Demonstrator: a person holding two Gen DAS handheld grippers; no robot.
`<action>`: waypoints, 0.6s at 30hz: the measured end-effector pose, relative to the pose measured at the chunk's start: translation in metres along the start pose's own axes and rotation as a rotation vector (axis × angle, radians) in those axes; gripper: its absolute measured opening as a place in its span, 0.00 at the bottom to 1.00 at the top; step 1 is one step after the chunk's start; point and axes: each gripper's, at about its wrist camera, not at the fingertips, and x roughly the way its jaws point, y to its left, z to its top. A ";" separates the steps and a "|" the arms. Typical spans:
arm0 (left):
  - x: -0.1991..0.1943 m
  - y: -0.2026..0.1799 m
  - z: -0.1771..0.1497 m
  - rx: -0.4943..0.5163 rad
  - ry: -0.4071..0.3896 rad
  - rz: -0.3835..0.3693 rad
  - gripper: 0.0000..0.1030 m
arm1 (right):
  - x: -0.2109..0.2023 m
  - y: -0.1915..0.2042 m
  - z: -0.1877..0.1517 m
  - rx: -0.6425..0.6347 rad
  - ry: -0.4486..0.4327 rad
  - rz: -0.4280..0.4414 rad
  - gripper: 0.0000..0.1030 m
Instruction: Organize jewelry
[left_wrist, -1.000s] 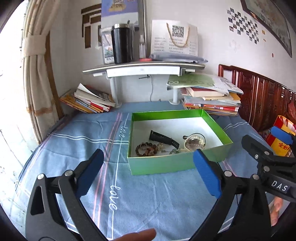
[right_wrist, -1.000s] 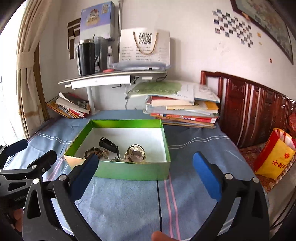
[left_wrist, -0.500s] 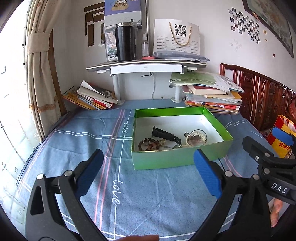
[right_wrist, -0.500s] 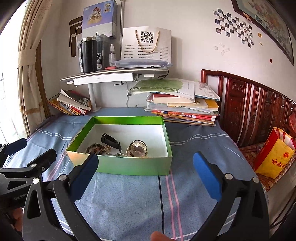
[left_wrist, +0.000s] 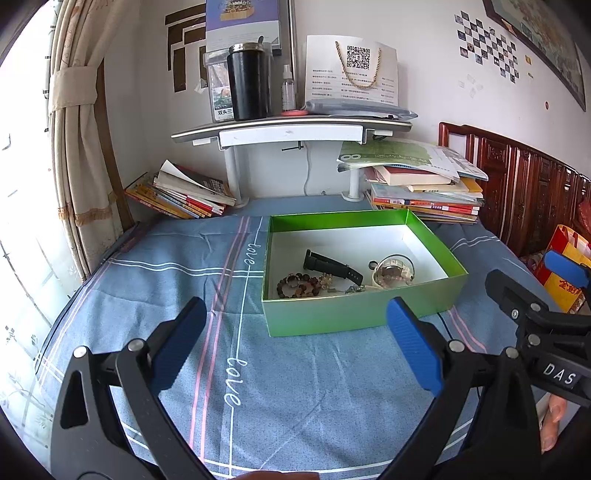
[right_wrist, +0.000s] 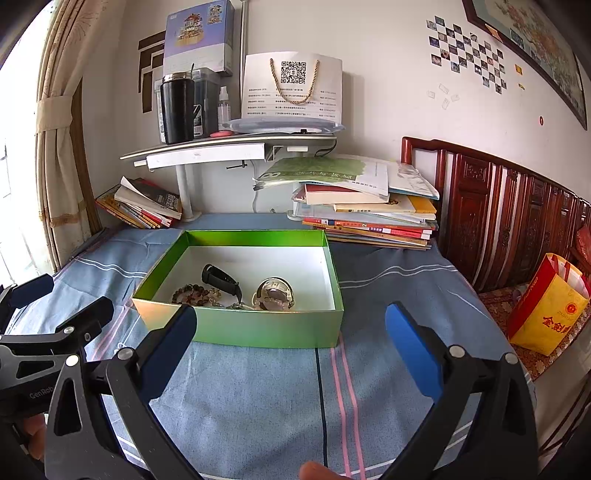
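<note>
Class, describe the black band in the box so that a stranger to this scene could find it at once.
Find the green box on the blue striped cloth. Inside, near its front wall, the jewelry lies in a cluster. The black band is the only dark, long, strap-like piece, lying aslant between the brown bead bracelet and the round shiny piece.
</note>
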 end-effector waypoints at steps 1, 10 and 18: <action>0.000 0.000 0.000 0.000 0.000 0.000 0.94 | 0.000 0.000 0.000 0.000 0.000 0.000 0.97; 0.000 0.000 -0.001 0.000 0.003 -0.001 0.94 | 0.001 0.001 0.000 0.000 0.003 -0.001 0.97; 0.001 0.001 -0.001 0.000 0.007 -0.001 0.94 | 0.001 0.001 -0.001 -0.002 0.004 0.001 0.97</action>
